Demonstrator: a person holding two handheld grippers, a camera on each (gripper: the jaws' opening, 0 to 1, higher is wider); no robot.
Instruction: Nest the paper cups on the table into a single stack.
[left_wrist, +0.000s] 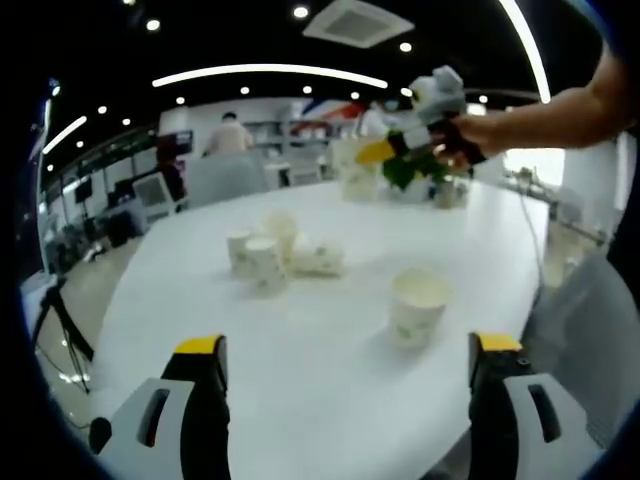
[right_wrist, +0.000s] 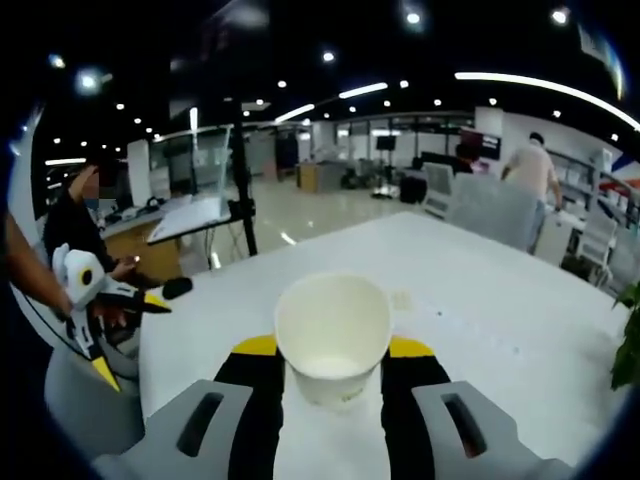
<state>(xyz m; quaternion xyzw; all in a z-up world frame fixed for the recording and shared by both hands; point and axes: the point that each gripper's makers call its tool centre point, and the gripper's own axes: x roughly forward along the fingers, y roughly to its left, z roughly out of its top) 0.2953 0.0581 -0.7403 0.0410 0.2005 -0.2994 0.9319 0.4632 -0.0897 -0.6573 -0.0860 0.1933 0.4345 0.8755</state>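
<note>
A plain cream paper cup (right_wrist: 333, 338) stood upright, mouth open, clamped between the right gripper's (right_wrist: 333, 375) yellow-tipped fingers (right_wrist: 256, 348) above the white surface (right_wrist: 480, 300). In the left gripper view, another cream cup (left_wrist: 417, 305) with a faint green print, too blurred to read, stood alone near the right, and a cluster of cups (left_wrist: 280, 252), some toppled, lay farther off to the left. The left gripper (left_wrist: 347, 362) hovered with fingers spread wide, grasping nothing.
</note>
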